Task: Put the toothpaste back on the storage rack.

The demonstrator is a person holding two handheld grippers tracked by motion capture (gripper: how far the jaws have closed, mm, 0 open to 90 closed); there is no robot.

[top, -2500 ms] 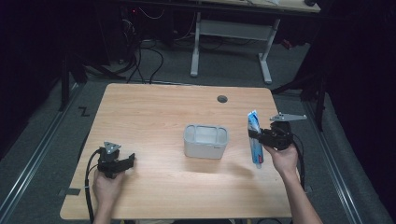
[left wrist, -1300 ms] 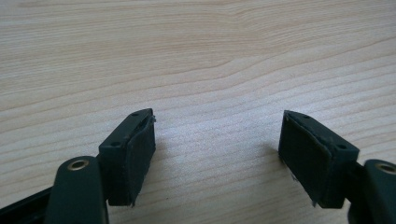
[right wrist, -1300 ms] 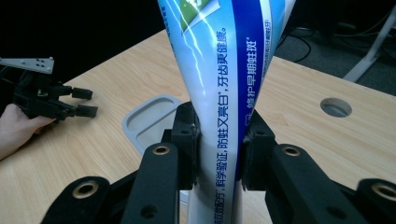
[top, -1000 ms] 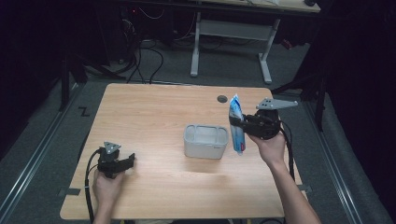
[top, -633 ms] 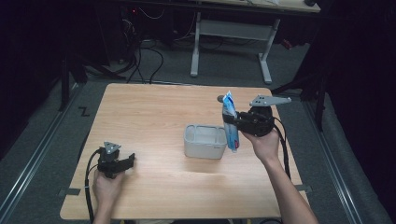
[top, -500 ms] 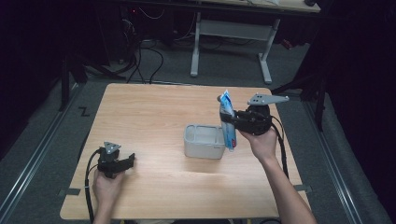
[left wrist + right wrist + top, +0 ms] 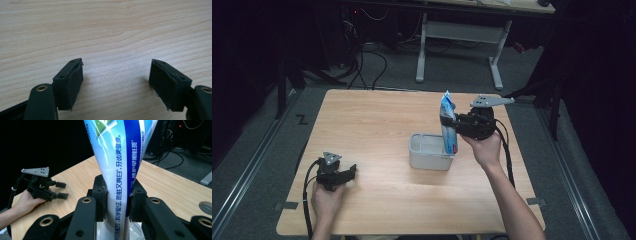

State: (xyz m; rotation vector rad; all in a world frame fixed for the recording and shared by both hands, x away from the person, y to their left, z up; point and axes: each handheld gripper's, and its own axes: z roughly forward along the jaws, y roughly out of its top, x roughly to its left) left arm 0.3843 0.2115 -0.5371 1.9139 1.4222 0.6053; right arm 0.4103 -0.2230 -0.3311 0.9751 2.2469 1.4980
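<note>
My right gripper [image 7: 457, 126] [image 7: 117, 198] is shut on a blue and white toothpaste tube [image 7: 447, 123] [image 7: 119, 162]. The tube stands upright, its lower end over the right side of a grey open bin [image 7: 426, 151] at the table's middle. A little of the bin's rim [image 7: 136, 228] peeks out below the jaws in the right gripper view. My left gripper [image 7: 349, 172] [image 7: 117, 82] rests low on the wooden table [image 7: 377, 125] at the front left, open with bare wood between its pads. It also appears far off in the right gripper view [image 7: 62, 190], held by a hand.
A round grommet hole [image 7: 205, 208] sits in the tabletop behind the bin. A desk frame [image 7: 459, 35] and cables lie on the floor beyond the table's far edge. Bare wood spans between the bin and the left gripper.
My right gripper has carried the toothpaste tube leftward from the table's right side to above the bin's right side, turning it upright. The left gripper has stayed still.
</note>
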